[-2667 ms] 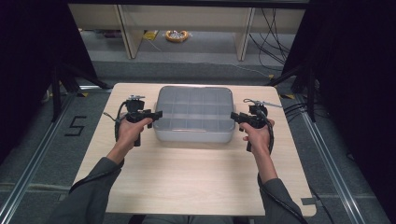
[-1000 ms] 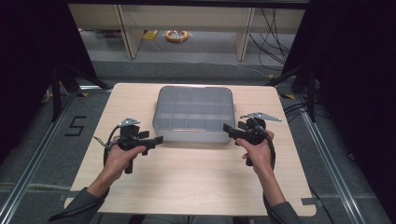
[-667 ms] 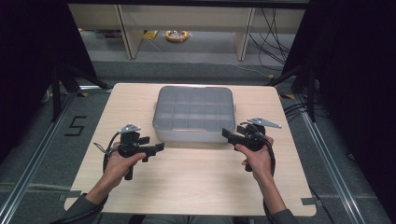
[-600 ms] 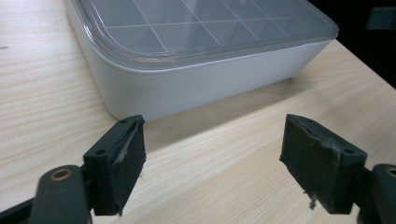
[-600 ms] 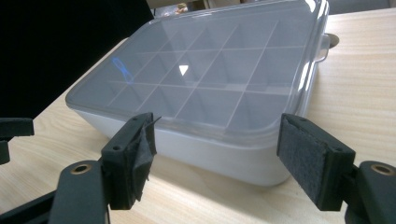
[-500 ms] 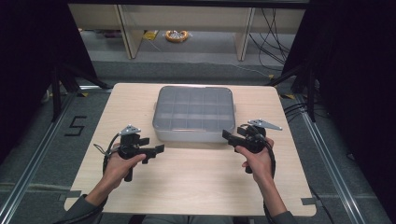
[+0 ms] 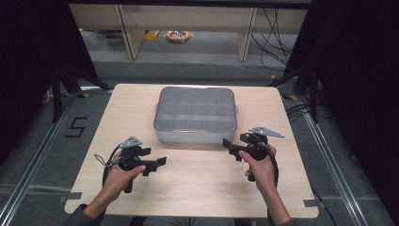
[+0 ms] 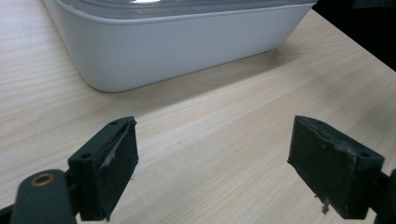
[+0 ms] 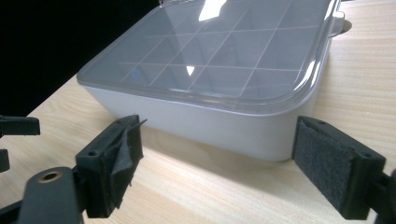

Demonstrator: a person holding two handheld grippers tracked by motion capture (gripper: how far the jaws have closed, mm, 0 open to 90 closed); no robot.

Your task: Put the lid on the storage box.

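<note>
A rounded-corner, pale grey plastic compartment box (image 7: pixel 195 114) with a glossy clear lid over a grid of dividers sits mid-table on the light wood-grain table (image 7: pixel 197 188) — the left gripper (image 7: pixel 160 162) and right gripper (image 7: pixel 227 143) hover just before it, black felt-padded jaws spread wide, empty — a "5" (image 7: pixel 77 127) marked on the floor.

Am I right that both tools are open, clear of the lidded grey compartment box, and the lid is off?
Not quite: the clear lid is on the compartment box, as the right gripper view shows, with the dividers visible through it. The rest holds: the left tool and right tool are both open and clear of the box.
</note>
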